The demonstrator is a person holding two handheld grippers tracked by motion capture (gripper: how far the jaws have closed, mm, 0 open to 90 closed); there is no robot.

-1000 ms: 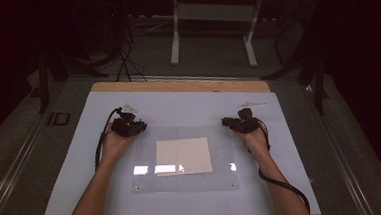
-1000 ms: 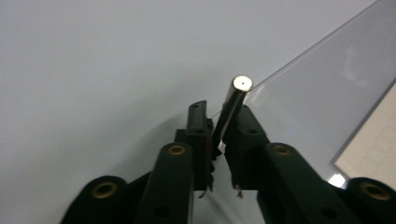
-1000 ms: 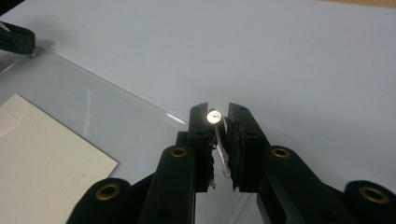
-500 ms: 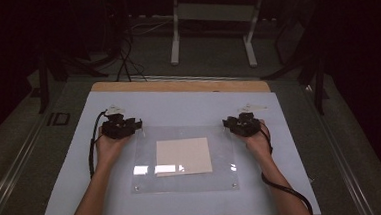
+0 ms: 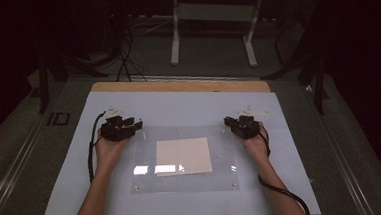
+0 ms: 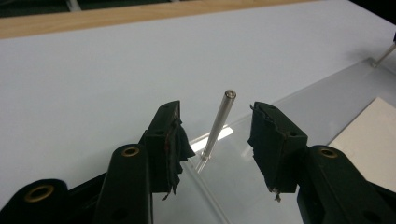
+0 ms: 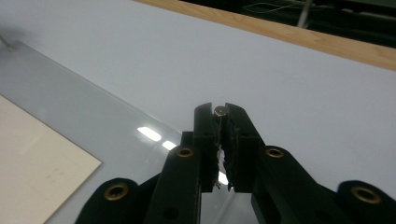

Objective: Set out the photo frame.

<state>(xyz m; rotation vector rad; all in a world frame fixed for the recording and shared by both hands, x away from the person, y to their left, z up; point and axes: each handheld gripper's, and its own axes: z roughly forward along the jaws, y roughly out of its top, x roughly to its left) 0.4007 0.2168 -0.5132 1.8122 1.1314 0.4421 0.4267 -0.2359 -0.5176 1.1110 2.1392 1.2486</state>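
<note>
left gripper view is showing the left gripper (image 6: 217, 140) with jaws just opening, spread around a pin (image 6: 218, 125) standing at the clear sheet (image 6: 299, 107) corner. at another corner, the right gripper (image 7: 220, 122) is pinching its pin (image 7: 220, 110).

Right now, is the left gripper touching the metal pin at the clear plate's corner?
Apart. The left gripper view shows the left gripper open, with the metal pin standing upright between its pads and a visible gap on each side.

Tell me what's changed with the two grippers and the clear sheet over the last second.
The left gripper has just been opening, its pads off the metal pin between them. The right gripper has closed on its corner pin. The clear sheet and paper haven't shifted.
</note>
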